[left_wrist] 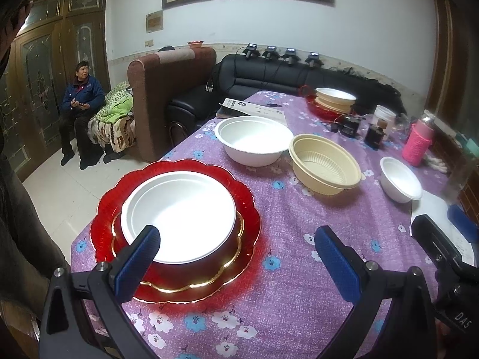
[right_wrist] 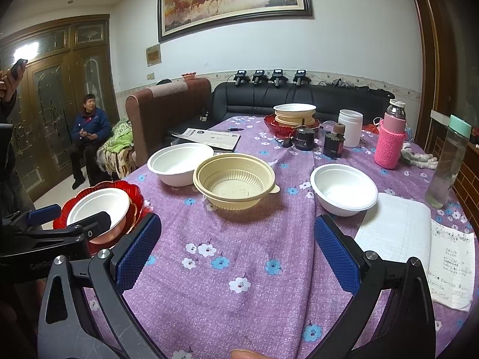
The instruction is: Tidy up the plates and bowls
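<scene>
Purple tablecloth [right_wrist: 227, 239] | both grippers open, empty | beige bowl [right_wrist: 235, 179] between white bowls

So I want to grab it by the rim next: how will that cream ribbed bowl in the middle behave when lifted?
The cream ribbed bowl looks like thin moulded plastic, so it is probably light and may flex if pinched at its rim. It sits empty on the purple tablecloth, so a push could drag the cloth. Its small rim tab might offer a better hold.

glossy red plate [left_wrist: 167, 185], matt white bowl [left_wrist: 179, 209], woven tablecloth [left_wrist: 284, 269].
</scene>
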Motion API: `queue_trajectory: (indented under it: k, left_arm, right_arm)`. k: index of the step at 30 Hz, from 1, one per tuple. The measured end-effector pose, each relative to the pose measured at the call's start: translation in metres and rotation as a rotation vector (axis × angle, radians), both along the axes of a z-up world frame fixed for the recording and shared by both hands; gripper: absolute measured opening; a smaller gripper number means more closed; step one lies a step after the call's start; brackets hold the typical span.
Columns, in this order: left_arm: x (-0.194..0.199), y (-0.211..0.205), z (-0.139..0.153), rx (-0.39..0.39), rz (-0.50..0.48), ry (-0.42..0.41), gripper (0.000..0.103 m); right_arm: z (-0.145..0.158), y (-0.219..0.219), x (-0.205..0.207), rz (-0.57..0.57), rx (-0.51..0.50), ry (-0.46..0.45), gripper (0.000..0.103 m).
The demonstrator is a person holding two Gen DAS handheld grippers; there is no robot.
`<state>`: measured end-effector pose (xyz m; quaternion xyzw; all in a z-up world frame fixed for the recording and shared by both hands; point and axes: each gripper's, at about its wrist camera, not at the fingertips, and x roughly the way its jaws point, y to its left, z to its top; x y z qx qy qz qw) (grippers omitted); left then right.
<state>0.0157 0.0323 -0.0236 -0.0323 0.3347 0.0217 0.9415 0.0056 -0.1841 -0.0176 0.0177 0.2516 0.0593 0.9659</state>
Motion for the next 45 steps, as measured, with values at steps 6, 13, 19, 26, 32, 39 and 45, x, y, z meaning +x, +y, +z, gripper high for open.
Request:
queue_trajectory:
  k: [6, 13, 19, 26, 32, 39, 45]
  left_arm:
    - [0.0, 0.001, -0.001, -0.004, 0.002, 0.004, 0.103]
    - [0.001, 0.003, -0.003, -0.002, 0.009, 0.011, 0.103]
    - [0.002, 0.01, -0.004, -0.009, 0.015, 0.016, 0.103]
    - [0.004, 0.027, -0.005, -0.014, 0.045, 0.019, 0.103]
    - [0.005, 0.057, -0.006, -0.004, 0.085, 0.026, 0.103]
    - [0.006, 0.122, -0.01, 0.078, 0.219, 0.051, 0.103]
    - [0.01, 0.154, -0.009, 0.087, 0.283, 0.062, 0.103]
  right_arm:
    - [0.0, 0.001, 0.0, 0.002, 0.0, 0.001, 0.103]
    - [-0.001, 0.003, 0.0, 0.004, -0.001, 0.001, 0.103]
    - [-0.001, 0.01, 0.001, 0.016, -0.006, 0.006, 0.103]
    - [0.001, 0.024, 0.008, 0.042, -0.008, 0.016, 0.103]
    - [0.003, 0.048, 0.02, 0.084, -0.004, 0.033, 0.103]
    - [-0.001, 0.088, 0.042, 0.15, -0.011, 0.067, 0.103]
    - [-0.016, 0.111, 0.067, 0.204, 0.021, 0.154, 0.103]
